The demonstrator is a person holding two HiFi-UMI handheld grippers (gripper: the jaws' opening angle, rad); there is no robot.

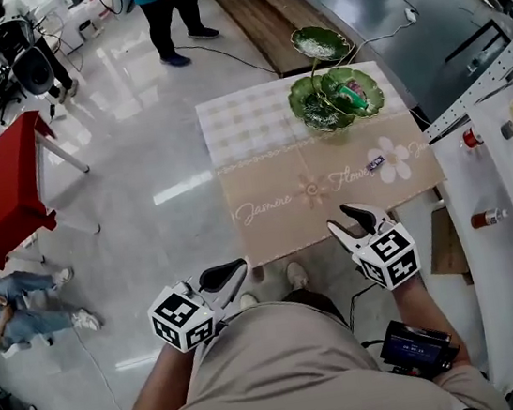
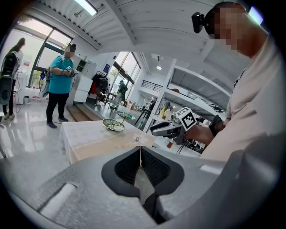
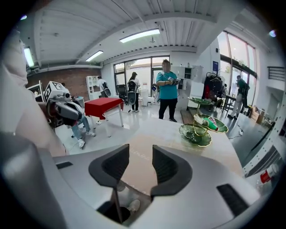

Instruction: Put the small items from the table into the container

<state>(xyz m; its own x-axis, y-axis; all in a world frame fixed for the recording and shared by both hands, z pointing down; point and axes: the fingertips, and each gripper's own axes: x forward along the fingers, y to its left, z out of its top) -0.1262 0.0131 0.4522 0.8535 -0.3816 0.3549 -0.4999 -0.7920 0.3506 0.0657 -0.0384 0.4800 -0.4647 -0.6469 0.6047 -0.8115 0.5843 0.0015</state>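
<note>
Claws at near edge of surface, small packet out on cloth ahead.
L claw (image 1: 231, 271): pads pressed together, nothing in it, just off near-left corner of surface (image 1: 255, 124). R claw (image 1: 342, 219): jaws apart w/ clear gap, empty, over near edge, pointing toward far end. Small dark packet (image 1: 376, 163) lies on cloth by flower print, ahead of R claw & slightly to its right, not touching it, well apart from L claw. Green leaf-shaped tiered dish (image 1: 310, 97) stands at far right end, beyond packet. A green item w/ reddish end (image 1: 351, 94) lies in one lower leaf.
</note>
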